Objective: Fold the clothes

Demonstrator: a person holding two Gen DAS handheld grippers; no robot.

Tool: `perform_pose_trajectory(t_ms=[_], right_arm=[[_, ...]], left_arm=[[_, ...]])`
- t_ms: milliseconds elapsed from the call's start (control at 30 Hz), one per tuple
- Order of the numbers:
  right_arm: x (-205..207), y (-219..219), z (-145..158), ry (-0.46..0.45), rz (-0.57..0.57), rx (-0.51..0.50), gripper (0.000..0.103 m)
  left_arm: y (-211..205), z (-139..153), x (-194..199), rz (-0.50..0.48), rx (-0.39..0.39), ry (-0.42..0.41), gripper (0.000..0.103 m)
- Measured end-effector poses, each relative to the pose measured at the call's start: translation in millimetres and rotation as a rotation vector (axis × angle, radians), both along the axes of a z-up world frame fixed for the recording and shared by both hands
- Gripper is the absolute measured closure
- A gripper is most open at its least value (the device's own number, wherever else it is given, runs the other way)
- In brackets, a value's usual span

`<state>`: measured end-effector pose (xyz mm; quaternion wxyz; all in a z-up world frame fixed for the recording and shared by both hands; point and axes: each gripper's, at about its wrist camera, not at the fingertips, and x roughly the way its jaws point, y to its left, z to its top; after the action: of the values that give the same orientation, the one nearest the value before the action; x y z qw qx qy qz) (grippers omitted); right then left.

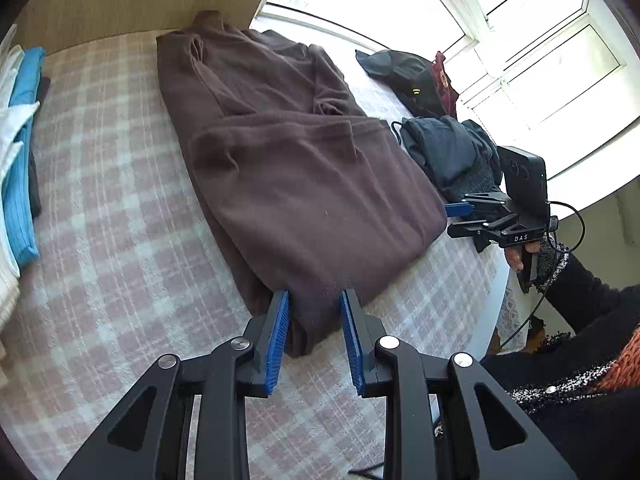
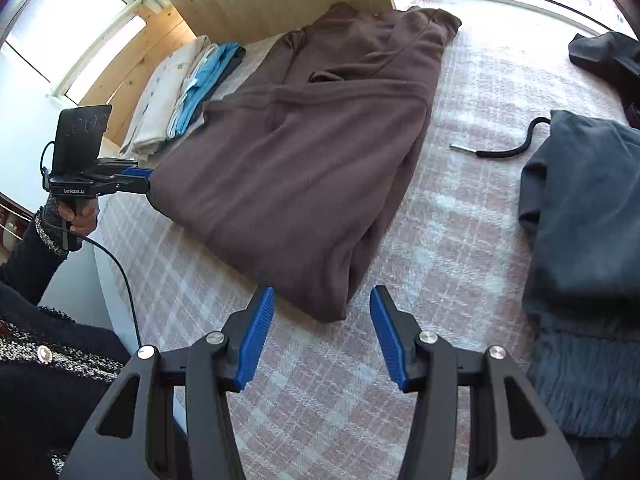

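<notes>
brown garment (image 1: 280, 152) | half-folded lengthwise on bed (image 1: 120, 240) | left gripper (image 1: 314, 300) fingers parted astride near hem corner (likely for next fold) | right gripper (image 2: 322, 300) released, just short of hem

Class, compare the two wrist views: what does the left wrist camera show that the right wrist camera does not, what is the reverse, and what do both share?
Only the left wrist view shows the black bag by the window, with a dark red item behind it. Only the right wrist view shows the black cord with its metal tip. Both show the brown garment, the folded stack, the checked cover, the grey clothes, and both grippers open.
</notes>
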<state>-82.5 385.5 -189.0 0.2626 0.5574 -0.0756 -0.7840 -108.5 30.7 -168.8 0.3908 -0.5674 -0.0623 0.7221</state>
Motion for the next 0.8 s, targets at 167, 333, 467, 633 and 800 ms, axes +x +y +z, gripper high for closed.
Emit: perform_pose_trajectory(t_ms=[167, 333, 467, 633, 800], right_arm=[[-7.2, 1.1, -12.3, -0.016, -0.013, -0.078, 0.066], [10.0, 2.0, -5.4, -0.022, -0.009, -0.010, 0.069], [23.9, -18.6, 42.7, 0.194, 0.048, 0.172, 0.068], [28.4, -70.0, 59.1, 0.374, 0.344, 0.306, 0.047], [25.1, -92.2, 13.5, 0.361, 0.530, 0.547, 0.047]], left_arm=[[1.0, -14.1, -0.3, 0.018, 0.045, -0.002, 0.086], [-11.1, -16.7, 13.0, 0.049, 0.011, -0.017, 0.085], [1.1, 29.9, 31.8, 0.010, -0.110, 0.191, 0.084], [60.7, 49.8, 61.5, -0.298, -0.297, 0.514, 0.060], [96.5, 3.6, 63.8, -0.541, -0.517, 0.586, 0.059]])
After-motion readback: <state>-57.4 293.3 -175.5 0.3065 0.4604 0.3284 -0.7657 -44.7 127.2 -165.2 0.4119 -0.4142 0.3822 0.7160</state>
